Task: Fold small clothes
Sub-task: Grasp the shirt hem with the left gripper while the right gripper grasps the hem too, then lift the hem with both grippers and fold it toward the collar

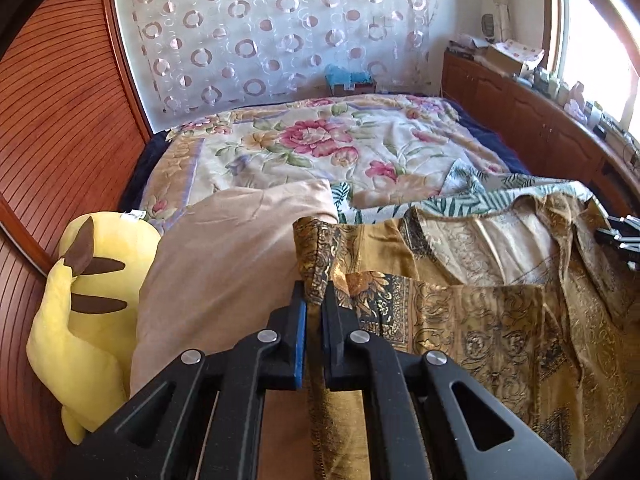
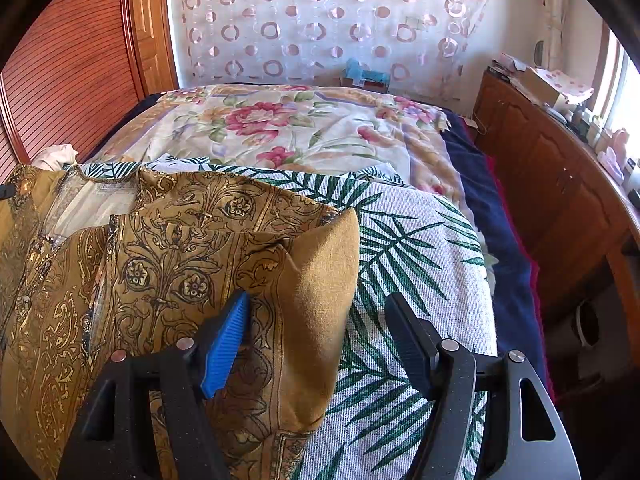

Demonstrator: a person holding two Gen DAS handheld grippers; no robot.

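Observation:
A gold shirt (image 1: 480, 320) with dark ornate print lies spread on the bed, its pale inside showing at the collar. My left gripper (image 1: 314, 292) is shut on a raised fold of its left edge, and the cloth stands up between the pads. In the right wrist view the same gold shirt (image 2: 160, 260) fills the left side. Its plain gold corner lies between the fingers of my right gripper (image 2: 319, 296), which stands open. The blue pad (image 2: 226, 340) touches the cloth, while the other finger rests apart on the palm-leaf cloth.
A white cloth with green palm leaves (image 2: 420, 260) lies under the shirt, on a floral quilt (image 1: 320, 140). A beige pillow (image 1: 224, 260) and a yellow plush toy (image 1: 88, 300) sit at the left. A wooden cabinet (image 2: 560, 180) runs along the right.

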